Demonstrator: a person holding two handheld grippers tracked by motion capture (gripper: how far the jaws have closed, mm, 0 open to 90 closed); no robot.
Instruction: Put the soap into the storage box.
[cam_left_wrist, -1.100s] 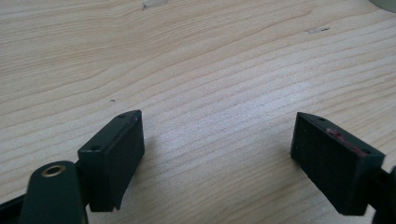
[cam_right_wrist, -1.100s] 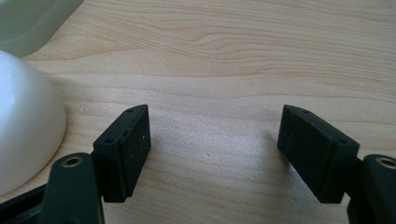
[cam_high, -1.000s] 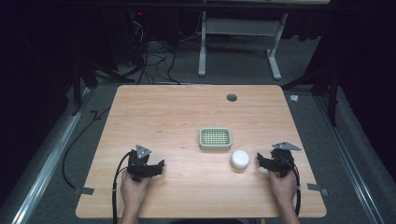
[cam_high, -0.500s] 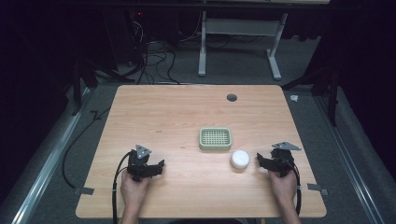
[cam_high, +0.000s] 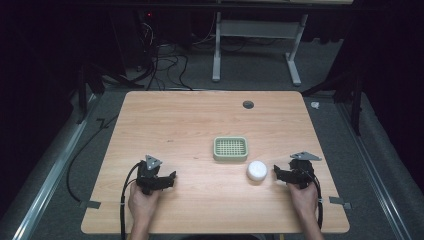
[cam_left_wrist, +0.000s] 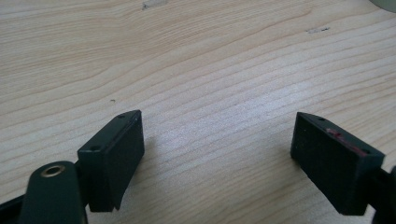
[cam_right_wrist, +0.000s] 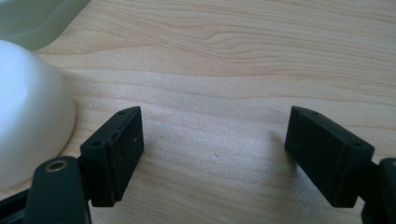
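We see the white bowl (cam_high: 256, 170) on the counter (cam_high: 200, 120) just in front of the green tray (cam_high: 230, 148) — our right gripper (cam_high: 278, 174), jaws open and empty, sits just beside it, far nearer than the open left gripper (cam_high: 170, 178).

**Worktop and what lies on it**

A pale wood-grain worktop (cam_high: 190, 125) carries a green gridded tray (cam_high: 230, 148) near its middle. A white round dish (cam_high: 256, 170) sits just beside the tray's near right corner, apart from it. A small dark round disc (cam_high: 248, 104) shows near the far edge.
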